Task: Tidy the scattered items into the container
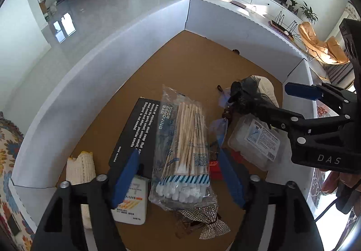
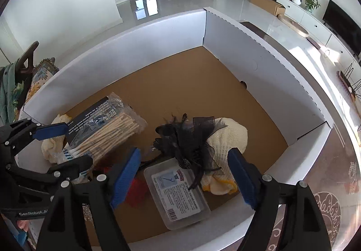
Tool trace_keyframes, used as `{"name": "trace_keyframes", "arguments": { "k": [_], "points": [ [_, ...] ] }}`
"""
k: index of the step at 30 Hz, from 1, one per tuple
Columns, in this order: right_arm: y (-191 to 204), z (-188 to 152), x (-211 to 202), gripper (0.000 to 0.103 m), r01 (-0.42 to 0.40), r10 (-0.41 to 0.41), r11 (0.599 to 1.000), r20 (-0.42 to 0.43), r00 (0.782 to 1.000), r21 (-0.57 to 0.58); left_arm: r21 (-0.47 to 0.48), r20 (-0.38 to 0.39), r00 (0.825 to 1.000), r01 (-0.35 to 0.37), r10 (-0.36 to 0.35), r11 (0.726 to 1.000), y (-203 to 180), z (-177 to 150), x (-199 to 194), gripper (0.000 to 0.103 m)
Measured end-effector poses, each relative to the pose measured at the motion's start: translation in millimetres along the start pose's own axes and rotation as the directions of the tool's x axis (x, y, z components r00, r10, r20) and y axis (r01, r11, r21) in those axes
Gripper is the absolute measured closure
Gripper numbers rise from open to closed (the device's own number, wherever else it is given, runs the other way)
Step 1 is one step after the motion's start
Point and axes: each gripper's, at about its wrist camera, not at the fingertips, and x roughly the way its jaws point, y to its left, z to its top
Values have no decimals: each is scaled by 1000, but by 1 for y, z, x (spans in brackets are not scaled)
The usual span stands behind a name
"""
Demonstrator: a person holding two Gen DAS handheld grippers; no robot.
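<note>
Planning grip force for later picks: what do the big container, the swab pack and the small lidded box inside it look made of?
Container: looks like corrugated cardboard, matte white walls, raw brown floor, perforated top edge.
Swab pack: thin clear crinkly plastic film with glare; inside, pale sticks, probably wood or bamboo, with white cotton-like tips.
Small lidded box: translucent, frosted rigid plastic, likely, with a paper label on top.

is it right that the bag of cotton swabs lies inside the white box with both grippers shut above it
Not quite: both the left gripper and right gripper are open, as each wrist view shows. The bag of cotton swabs does lie inside the white box.
</note>
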Motion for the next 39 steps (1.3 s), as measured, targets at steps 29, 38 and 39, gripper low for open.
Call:
{"name": "trace_keyframes", "arguments": {
  "k": [29,38,39],
  "points": [
    [37,-10,-67,23,204,-182,966,142,973,-161,-149,146,984,-80,102,986,-5,-13,-77,0],
    [29,-12,-58,23,189,-171,973,133,976,-131,-229,297,943,-83,151,970,-2,-22,-96,0],
    [29,-12,-58,23,185,-168,974,132,977,-130,-229,298,942,-88,156,969,-2,-22,-95,0]
  ]
}}
